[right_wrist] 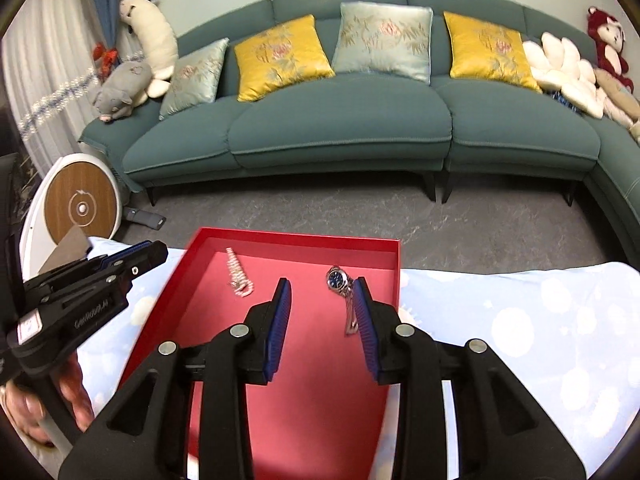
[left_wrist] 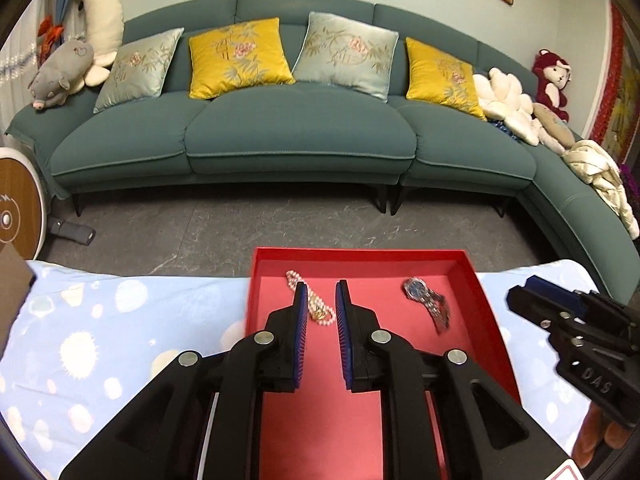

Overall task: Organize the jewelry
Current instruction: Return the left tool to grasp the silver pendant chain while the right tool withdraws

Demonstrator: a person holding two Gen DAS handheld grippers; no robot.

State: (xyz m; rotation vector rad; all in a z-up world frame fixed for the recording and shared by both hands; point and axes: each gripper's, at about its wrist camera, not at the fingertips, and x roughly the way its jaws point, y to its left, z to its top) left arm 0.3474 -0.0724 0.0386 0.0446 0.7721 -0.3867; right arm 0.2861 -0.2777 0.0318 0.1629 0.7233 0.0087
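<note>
Watch (right_wrist: 347, 304) lies lengthwise, face at the far end, in red tray (right_wrist: 296, 238); both tongs (left_wrist: 322, 288) (right_wrist: 322, 286) narrowly parted, empty.

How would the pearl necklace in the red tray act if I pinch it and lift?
The pearl necklace lies in a loose, bent heap, so it would probably droop limply from the pinch. Its round, glossy beads may slip between pads. It looks light, and likely slides along the red tray when pushed.
</note>
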